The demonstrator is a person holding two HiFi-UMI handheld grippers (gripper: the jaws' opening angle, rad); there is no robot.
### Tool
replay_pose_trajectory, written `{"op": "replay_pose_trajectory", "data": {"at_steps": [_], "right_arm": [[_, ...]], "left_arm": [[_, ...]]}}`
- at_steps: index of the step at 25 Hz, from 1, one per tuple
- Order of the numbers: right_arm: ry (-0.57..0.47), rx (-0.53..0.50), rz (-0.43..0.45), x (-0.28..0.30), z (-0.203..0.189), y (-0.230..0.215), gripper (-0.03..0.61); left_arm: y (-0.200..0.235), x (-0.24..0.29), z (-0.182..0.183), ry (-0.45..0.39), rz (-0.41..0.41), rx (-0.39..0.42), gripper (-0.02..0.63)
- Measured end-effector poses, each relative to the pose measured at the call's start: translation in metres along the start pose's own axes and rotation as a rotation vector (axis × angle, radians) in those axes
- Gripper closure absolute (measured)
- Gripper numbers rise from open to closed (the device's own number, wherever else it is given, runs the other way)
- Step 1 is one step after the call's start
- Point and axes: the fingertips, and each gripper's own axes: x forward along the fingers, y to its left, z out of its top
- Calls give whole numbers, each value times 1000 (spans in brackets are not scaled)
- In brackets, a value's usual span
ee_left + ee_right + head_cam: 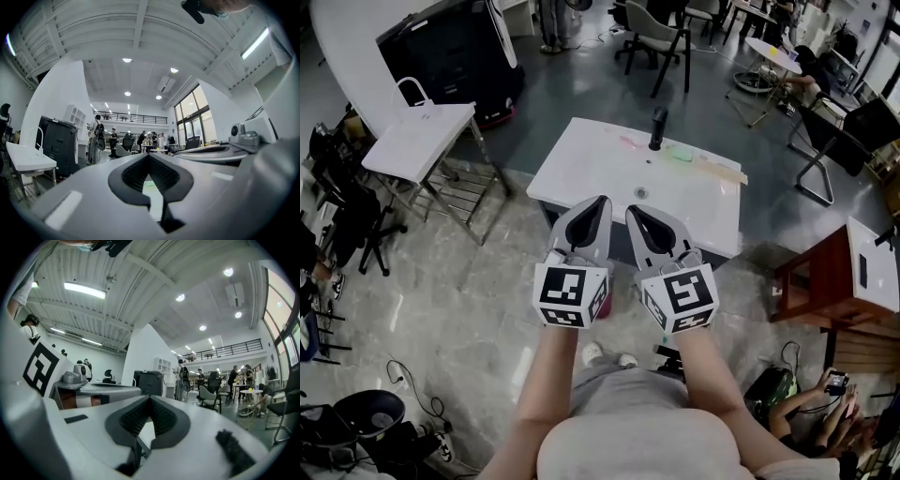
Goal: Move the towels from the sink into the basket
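A white sink unit [581, 155] with a black tap [657, 128] and a drain hole [641, 193] stands ahead of me in the head view. Pale green [680, 155] and pinkish [630, 142] patches lie on its top by the tap; whether they are towels is too small to tell. I see no basket. My left gripper [602, 202] and right gripper [632, 213] are held side by side over the sink's near edge. Both are shut with nothing between the jaws. In their own views the left gripper [149, 157] and right gripper [150, 398] point level across the room.
A white folding table [417, 141] stands to the left, with a black machine [450, 47] behind it. A brown cabinet [834, 277] is at the right, and chairs [661, 33] and a round table [769, 52] stand beyond the sink. People sit at the lower right [825, 403].
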Motion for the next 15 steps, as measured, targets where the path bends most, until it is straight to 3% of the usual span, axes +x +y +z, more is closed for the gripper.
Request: {"op": "replay_pose_trajectory", "data": {"at_steps": [15], "right_arm": [[-5, -48, -35, -9, 10, -13, 563]], "left_arm": [[-15, 8, 8, -20, -46, 12, 607]]}}
